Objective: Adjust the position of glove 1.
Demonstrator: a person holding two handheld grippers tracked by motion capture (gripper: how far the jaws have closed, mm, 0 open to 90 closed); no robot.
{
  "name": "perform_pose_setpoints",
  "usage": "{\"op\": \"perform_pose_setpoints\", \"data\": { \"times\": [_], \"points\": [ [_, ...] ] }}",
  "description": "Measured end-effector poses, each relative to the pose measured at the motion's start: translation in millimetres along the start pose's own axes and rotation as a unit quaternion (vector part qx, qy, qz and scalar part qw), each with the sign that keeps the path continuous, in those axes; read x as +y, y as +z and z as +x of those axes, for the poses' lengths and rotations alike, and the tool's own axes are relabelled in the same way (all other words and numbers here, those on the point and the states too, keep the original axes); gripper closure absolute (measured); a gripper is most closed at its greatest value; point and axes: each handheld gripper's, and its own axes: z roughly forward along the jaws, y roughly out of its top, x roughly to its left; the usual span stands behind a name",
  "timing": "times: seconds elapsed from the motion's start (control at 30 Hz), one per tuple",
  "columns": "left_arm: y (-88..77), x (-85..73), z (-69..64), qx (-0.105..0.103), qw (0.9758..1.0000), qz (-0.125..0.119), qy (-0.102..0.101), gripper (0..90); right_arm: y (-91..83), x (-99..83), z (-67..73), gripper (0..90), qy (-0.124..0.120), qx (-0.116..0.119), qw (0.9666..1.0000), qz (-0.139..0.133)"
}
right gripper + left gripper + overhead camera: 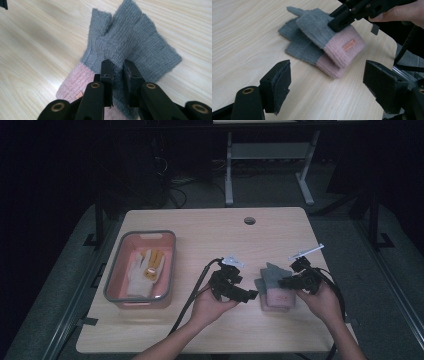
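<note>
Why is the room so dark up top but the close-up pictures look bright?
In the high view, the room behind the table is nearly black and dim overall; in the left gripper view, the grey and pink mittens are well lit but slightly soft; in the right gripper view, the right gripper looks sharp against bright wood.

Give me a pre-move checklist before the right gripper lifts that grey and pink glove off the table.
1. Right gripper pinched on the top glove: ok, jaws nearly shut on the grey knit.
2. Only one glove caught: cannot tell; the lower glove lies directly underneath.
3. Left gripper free: ok, jaws wide open, nothing between them.
4. Left gripper apart from the gloves: ok, short of the pink cuffs.
5. Pink tub has room: ok, one white and yellow glove inside.
</note>
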Motion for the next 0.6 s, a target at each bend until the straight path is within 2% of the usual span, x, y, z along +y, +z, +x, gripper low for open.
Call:
{"op": "perform_pose_setpoints", "data": {
  "times": [0.1, 0.17, 0.4, 0.47, 0.6],
  "points": [
    [-0.5, 0.1, 1.2, 0.001, 1.0000, -0.001, -0.002, 22.4, 4.8, 4.7, 2.2, 79.2, -0.001, 0.005, 1.0000, 0.005],
    [-0.9, -0.1, 2.7, 0.001, 1.0000, -0.001, -0.002, 22.4, 8.7, 6.1, 2.8, 79.0, -0.002, 0.000, 0.9999, 0.012],
    [1.1, -1.3, 6.5, 0.000, 1.0000, 0.004, -0.008, 22.4, 19.8, 4.3, -2.5, 74.3, 0.008, 0.005, 0.9997, 0.025],
    [2.3, -1.6, 6.5, -0.001, 0.9999, 0.002, -0.011, 22.5, 19.7, 3.5, -3.7, 65.9, 0.015, 0.004, 0.9995, 0.026],
    [6.1, -1.6, 6.3, -0.004, 0.9999, 0.004, -0.016, 23.0, 14.2, -0.8, -4.4, 69.5, 0.016, 0.007, 0.9998, 0.014]
  ]
}}
